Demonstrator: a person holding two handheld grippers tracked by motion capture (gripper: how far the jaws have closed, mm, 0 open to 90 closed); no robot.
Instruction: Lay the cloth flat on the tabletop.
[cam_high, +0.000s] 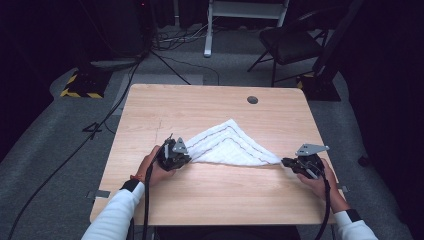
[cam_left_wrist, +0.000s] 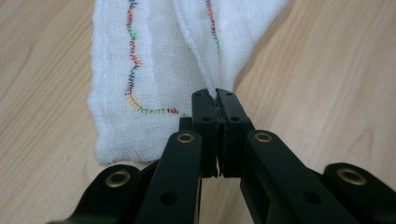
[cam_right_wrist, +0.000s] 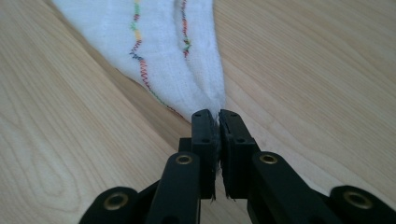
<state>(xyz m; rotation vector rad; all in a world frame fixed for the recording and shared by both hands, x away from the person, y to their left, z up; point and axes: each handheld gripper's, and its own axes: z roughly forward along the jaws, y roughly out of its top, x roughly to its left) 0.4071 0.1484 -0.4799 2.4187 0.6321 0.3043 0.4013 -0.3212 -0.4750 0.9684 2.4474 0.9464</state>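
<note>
While both grippers pinch it, cloth (cam_high: 227, 142) (unlettered) sags

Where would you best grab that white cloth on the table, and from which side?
By its two near corners, each approached low from its outer side, along the table. The cloth lies as a flat triangle, so only thin edges and pointed tips offer a pinch. The left gripper and right gripper are each shut on such a corner, and the near edge runs straight between them.

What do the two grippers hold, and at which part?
Both hold the white cloth. The left gripper is shut on one corner of it, and the right gripper is shut on the opposite corner.
</note>
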